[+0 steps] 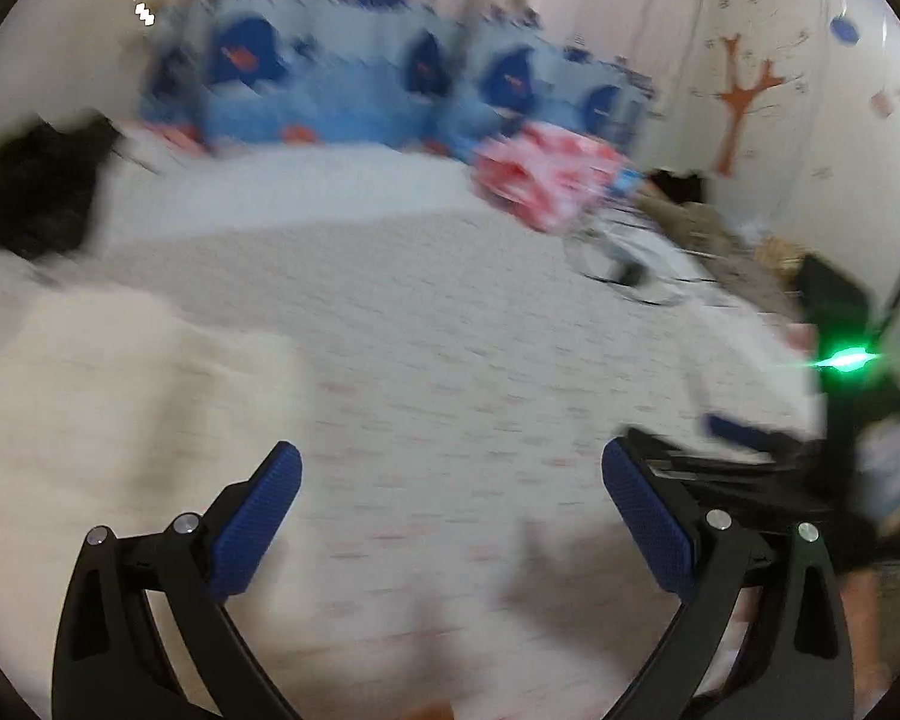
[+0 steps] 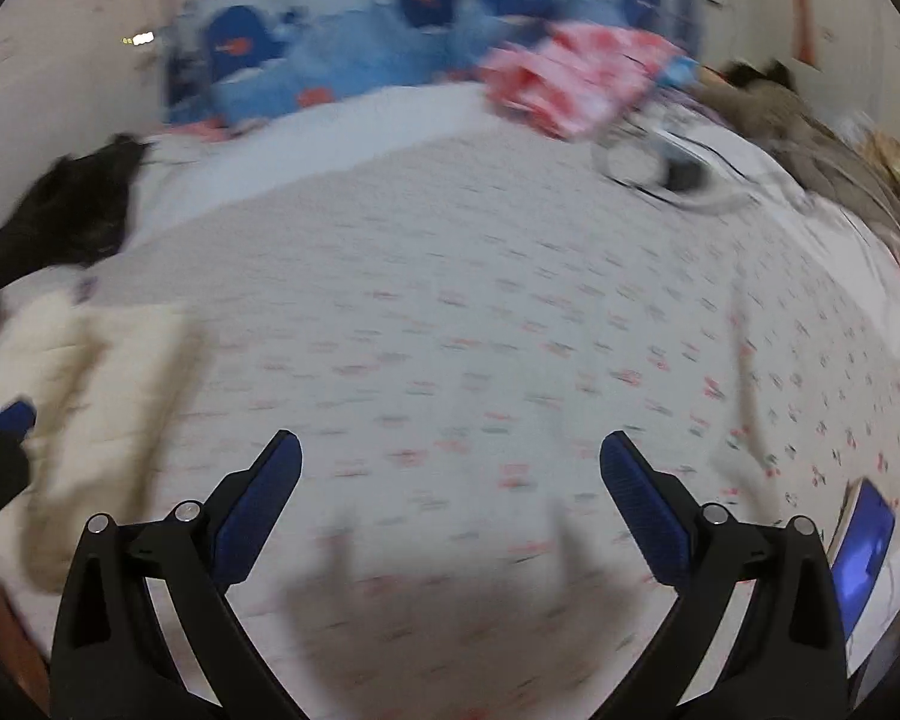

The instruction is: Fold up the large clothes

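Both tools hang over the bed (image 2: 450, 300), the left tool (image 1: 450, 468) and right tool (image 2: 450, 456) each spread wide, gripping nothing. The cream garment (image 2: 90, 384) lies at the bed's left edge, just beside a black garment (image 2: 60, 210).

Both views are smeared by motion blur, so the small print on the bedspread (image 2: 450, 312) and the figures on the blue cushions (image 1: 390, 84) at the far end cannot be made out. The cream garment (image 1: 120, 408) at near left is cut by the picture's edge and shows no seams. The dark heap (image 2: 66, 210) at far left stays unidentifiable.
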`<state>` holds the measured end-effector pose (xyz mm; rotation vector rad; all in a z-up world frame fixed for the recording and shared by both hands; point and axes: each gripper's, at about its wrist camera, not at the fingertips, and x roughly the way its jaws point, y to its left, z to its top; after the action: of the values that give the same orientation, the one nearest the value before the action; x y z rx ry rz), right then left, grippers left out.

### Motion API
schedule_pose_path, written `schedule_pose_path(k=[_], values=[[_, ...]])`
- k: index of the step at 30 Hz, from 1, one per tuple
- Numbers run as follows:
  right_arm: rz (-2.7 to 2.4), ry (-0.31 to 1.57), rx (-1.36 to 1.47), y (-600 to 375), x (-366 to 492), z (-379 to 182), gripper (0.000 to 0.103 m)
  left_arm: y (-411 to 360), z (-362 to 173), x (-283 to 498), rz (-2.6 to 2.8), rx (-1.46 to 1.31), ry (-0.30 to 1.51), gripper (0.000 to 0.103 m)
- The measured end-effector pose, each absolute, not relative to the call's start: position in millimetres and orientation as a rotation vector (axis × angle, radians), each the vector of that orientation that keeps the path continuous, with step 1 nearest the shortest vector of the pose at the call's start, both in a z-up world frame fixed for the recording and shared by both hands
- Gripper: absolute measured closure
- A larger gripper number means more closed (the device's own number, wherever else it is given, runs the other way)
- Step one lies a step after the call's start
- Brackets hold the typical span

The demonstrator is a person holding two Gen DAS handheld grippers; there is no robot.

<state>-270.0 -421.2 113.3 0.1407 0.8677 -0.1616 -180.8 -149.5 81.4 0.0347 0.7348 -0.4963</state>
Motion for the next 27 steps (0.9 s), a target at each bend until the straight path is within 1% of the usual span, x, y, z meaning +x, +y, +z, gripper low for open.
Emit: schedule_pose_path(k=[3, 7, 12, 17, 24, 27], values=[[-0.04, 0.881, 0.113, -362.9, -278.2, 132.3, 0.007, -91.4, 91.9, -183.3, -0.323, 0.026, 0.757, 0.007], [0.056, 0.902, 0.108, -295.6, -296.0, 133.5, 0.007, 1.4, 89.5, -197.0, -0.19, -0.101, 0.85, 0.007], [0.13, 0.922, 0.076, -222.3, -319.3, 128.4, 0.007, 58.9, 86.2, -231.0, -0.068, -0.093, 0.885, 0.007], [0.152, 0.929, 0.044, -189.9, -329.6, 130.9, 0.007, 64.6, 88.5, -255.8, -0.073, -0.076, 0.88, 0.007], [0.117, 0.91, 0.048, -192.3, -338.7, 141.0, 0.007, 59.3, 97.8, -265.2, -0.127, -0.1, 0.833, 0.007], [0.112, 0.913, 0.058, -196.1, -340.1, 138.7, 0.007, 62.9, 97.1, -264.4, -0.178, -0.165, 0.837, 0.007]])
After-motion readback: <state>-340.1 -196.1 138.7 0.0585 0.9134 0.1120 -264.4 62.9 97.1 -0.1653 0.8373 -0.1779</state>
